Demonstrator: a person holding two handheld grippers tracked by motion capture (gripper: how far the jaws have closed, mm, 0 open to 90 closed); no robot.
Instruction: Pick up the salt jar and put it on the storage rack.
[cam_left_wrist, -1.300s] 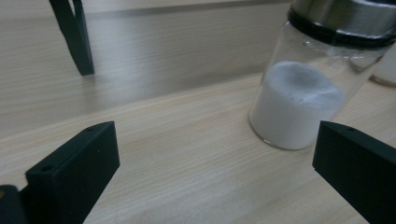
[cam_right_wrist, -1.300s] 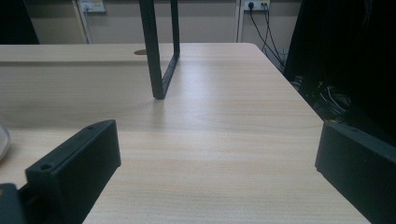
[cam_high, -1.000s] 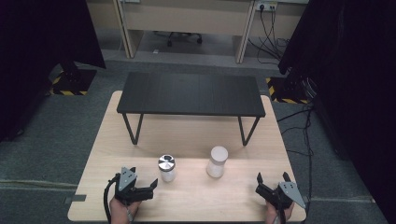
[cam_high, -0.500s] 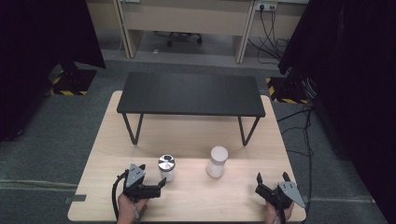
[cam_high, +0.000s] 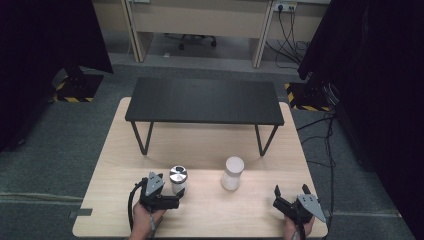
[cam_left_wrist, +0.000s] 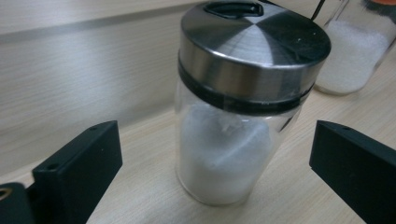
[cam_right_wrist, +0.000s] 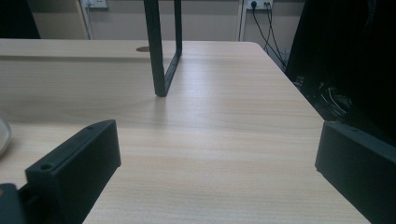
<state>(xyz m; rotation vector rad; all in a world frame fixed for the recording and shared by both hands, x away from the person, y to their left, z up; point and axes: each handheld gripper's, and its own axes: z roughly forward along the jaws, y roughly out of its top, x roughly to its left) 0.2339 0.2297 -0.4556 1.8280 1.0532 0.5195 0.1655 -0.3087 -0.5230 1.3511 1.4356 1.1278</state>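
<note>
A glass jar with a steel lid (cam_high: 178, 179) holds white powder and stands upright on the wooden table (cam_high: 210, 215). My left gripper (cam_high: 174, 196) sits right beside it at the front left. In the left gripper view the steel-lidded jar (cam_left_wrist: 233, 140) stands close, in line with the gap of my left gripper (cam_left_wrist: 215, 140), whose jaws are open and apart from the glass. A second jar, with a white lid (cam_high: 232, 172), stands to the right; its powder-filled glass (cam_left_wrist: 350, 56) shows behind. My right gripper (cam_high: 291, 192) rests open near the front right corner, with nothing between its jaws (cam_right_wrist: 217, 149).
A low black bench (cam_high: 204, 100) stands across the far half of the table; one of its legs (cam_right_wrist: 161, 51) rises ahead of the right gripper. Bare wood lies between the bench and the jars. The table's right edge (cam_right_wrist: 299, 93) is close to the right gripper.
My left gripper has moved right, toward the steel-lidded jar, and now sits next to it. The right gripper and both jars have stayed put.
</note>
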